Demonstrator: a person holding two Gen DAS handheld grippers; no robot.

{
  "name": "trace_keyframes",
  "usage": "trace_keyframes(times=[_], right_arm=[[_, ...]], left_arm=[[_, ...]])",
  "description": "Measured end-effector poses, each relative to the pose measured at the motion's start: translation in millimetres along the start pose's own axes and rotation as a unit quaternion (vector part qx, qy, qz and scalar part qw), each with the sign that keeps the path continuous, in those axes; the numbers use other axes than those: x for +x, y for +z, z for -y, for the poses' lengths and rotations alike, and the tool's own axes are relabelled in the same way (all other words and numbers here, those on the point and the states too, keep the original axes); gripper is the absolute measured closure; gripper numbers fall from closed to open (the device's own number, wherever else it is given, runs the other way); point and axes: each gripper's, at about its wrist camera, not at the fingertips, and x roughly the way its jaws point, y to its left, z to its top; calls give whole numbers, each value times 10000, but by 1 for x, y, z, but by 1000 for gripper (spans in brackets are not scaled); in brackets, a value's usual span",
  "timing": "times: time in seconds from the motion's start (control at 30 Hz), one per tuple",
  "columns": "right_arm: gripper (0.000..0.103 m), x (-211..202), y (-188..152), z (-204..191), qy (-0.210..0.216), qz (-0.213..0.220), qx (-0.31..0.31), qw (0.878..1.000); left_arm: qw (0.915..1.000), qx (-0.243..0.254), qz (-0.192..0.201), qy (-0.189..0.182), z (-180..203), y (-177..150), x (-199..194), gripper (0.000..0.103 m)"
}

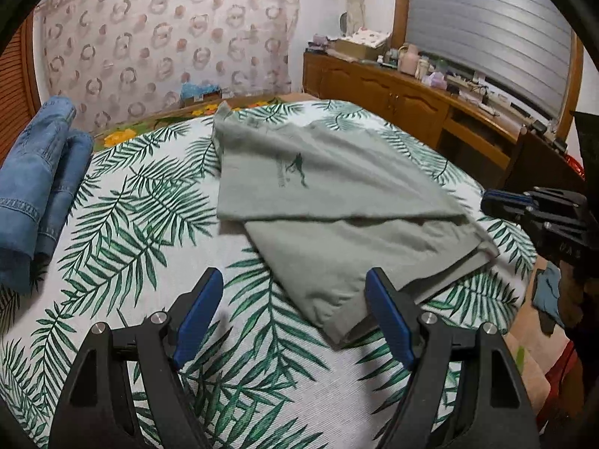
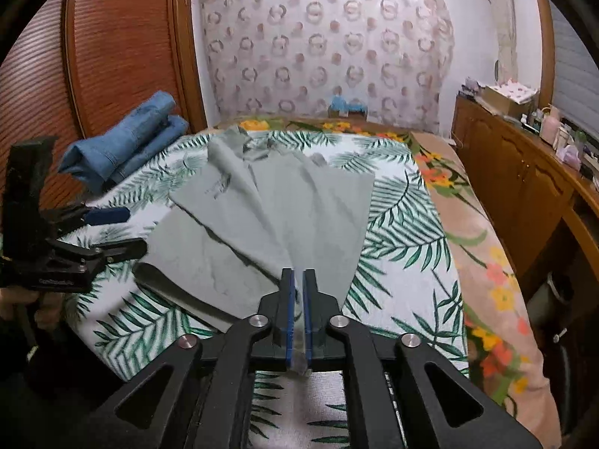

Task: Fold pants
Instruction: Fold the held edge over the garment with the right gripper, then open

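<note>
Grey-green pants (image 1: 337,187) lie folded over on the palm-leaf bed sheet (image 1: 142,209), one layer crossing another, with a small dark print on top. My left gripper (image 1: 294,277) hovers open over their near corner, the right finger above the cloth's edge and nothing between the pads. In the right wrist view the pants (image 2: 269,202) fan out ahead. My right gripper (image 2: 298,273) stands at their near edge with its blue pads a narrow gap apart, a sliver of cloth between them but not pinched. The left gripper (image 2: 123,230) shows at the left, the right gripper (image 1: 498,202) at the right.
Folded blue jeans (image 1: 37,172) (image 2: 127,138) lie at the bed's far left by a wooden shutter door. A wooden sideboard (image 1: 393,97) (image 2: 505,172) crowded with bottles and boxes runs along the right. A floral blanket (image 2: 468,262) covers the bed's right edge.
</note>
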Motion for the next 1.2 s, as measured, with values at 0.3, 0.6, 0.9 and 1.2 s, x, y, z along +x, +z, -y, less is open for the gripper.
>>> trace_keyframes(times=[0.3,0.6,0.9,1.2], right_arm=[[71,21,5,-2,100,-323,-227,9992],[102,6,14,2,67,-11,-340,9994],[102,-36,3,13,-9,357,-278,9990],[102,-17,-16,21,-169,-5,-138,9998]], left_arm=[[9998,-88,-152,-5,-4,-6,8,24],[9999,-112,-58,-19,-5,-5,2,24],[10000,-4,67,-46,3,1,-7,24],[10000,23,-92,18,3,-3,3,24]])
